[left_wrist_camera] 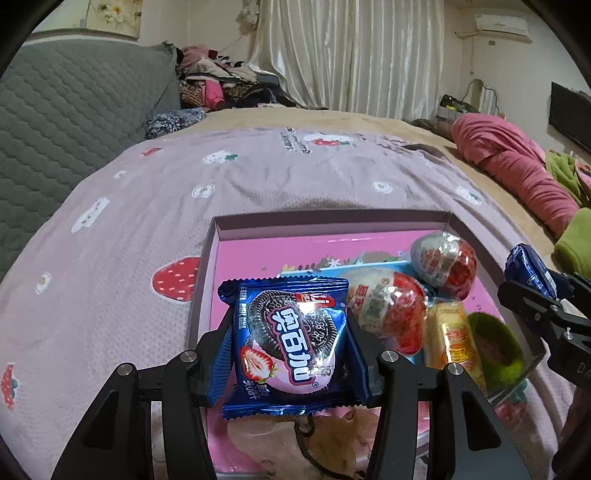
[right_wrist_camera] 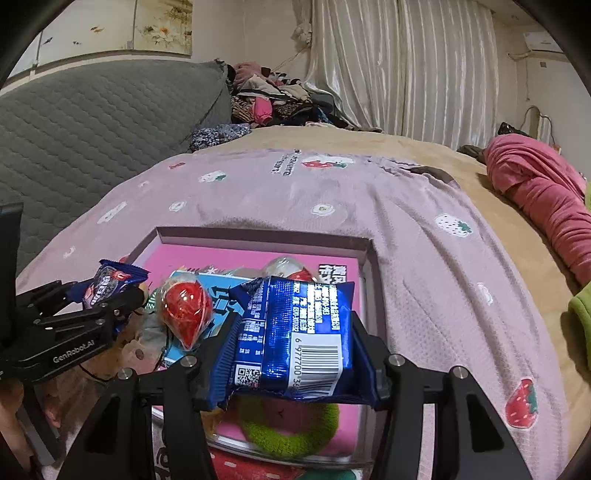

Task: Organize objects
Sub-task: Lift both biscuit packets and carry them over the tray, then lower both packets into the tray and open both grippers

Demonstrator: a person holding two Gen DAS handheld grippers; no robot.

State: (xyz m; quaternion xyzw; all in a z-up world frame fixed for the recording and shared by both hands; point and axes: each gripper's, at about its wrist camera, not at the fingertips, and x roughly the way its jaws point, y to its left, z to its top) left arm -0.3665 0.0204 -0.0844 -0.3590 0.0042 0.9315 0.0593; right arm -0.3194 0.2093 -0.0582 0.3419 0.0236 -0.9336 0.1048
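Left wrist view: my left gripper (left_wrist_camera: 291,341) and right gripper (right_wrist_camera: 291,332) each clamp, half open, a light, crinkly, crushable biscuit packet (left_wrist_camera: 291,343) by its side seams above the pink box (left_wrist_camera: 258,221).

You're in a home bedroom, strawberry-print bedspread (left_wrist_camera: 258,177), quilted grey headboard (left_wrist_camera: 74,110), clothes pile (left_wrist_camera: 221,81), white curtains (left_wrist_camera: 351,55), wall air conditioner (left_wrist_camera: 500,24)

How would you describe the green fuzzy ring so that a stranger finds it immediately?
Start at the shallow pink cardboard box lying on the strawberry-print bedspread. In its near right corner, beside a yellow snack packet, lies the green fuzzy ring. It alone is soft fabric with a hole; its neighbours are shiny wrappers.
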